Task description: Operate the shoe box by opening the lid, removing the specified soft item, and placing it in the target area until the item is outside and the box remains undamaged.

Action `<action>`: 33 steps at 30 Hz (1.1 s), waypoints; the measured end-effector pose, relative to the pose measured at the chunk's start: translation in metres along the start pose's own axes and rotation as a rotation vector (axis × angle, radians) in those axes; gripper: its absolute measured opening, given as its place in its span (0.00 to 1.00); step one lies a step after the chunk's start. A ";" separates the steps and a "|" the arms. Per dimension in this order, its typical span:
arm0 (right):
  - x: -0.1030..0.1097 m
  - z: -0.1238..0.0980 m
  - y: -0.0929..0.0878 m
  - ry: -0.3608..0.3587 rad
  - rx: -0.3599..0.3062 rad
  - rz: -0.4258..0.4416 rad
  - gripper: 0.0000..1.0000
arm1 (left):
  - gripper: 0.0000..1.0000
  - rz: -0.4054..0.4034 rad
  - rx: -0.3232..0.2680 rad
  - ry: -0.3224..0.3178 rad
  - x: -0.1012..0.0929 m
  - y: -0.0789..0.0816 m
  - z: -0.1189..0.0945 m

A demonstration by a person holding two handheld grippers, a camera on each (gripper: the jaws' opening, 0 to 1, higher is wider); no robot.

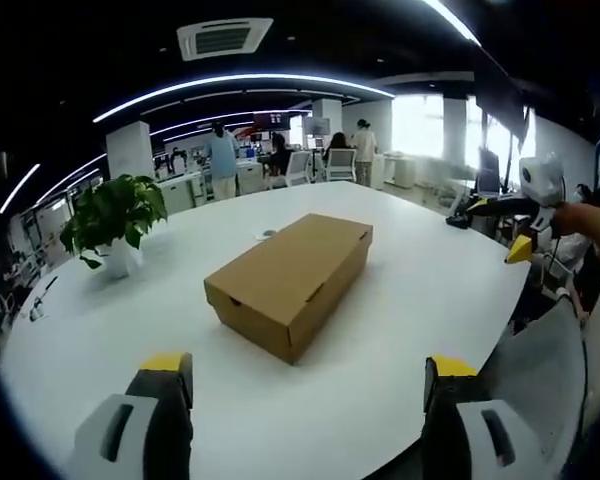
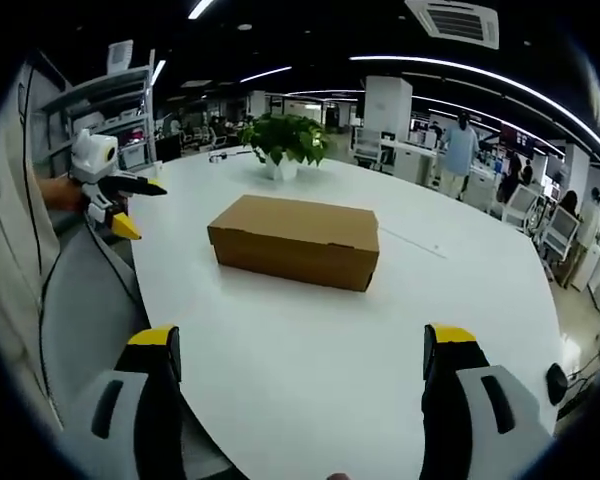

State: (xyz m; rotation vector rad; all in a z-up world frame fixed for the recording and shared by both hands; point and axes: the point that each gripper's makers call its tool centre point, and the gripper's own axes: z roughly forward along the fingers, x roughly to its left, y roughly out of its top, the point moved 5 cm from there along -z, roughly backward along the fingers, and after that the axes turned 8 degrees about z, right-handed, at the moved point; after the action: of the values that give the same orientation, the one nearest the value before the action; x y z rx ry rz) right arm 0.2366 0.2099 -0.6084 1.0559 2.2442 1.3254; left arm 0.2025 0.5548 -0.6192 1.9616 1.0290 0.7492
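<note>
A brown cardboard shoe box (image 1: 290, 280) lies with its lid down in the middle of a white round table (image 1: 410, 320). In the right gripper view the shoe box (image 2: 295, 240) shows its long side. My left gripper (image 1: 305, 375) is open, its jaws wide apart, near the table edge and well short of the box. My right gripper (image 2: 302, 345) is also open and empty, at another side of the table. The right gripper (image 1: 500, 225) shows at the right of the left gripper view, held by a hand off the table edge. The left gripper (image 2: 135, 208) appears at the left of the right gripper view.
A potted green plant (image 1: 115, 215) stands on the table beyond the box; the plant (image 2: 285, 140) is at the far edge in the right gripper view. Small dark items (image 1: 40, 298) lie near the rim. Office chairs (image 1: 340, 163), desks and several people (image 1: 222, 160) fill the background.
</note>
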 end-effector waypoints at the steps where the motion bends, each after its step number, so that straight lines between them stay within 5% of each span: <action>1: -0.001 0.001 0.000 0.001 0.002 0.001 0.96 | 0.98 0.000 0.001 0.000 0.002 0.000 0.001; 33: -0.030 0.028 0.004 0.062 0.017 -0.068 0.91 | 0.92 -0.005 0.003 0.011 -0.001 0.014 0.040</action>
State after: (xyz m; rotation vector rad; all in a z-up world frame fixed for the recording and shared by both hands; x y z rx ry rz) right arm 0.2752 0.2065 -0.6218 0.9469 2.3186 1.3309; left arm 0.2382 0.5341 -0.6285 1.9584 1.0419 0.7573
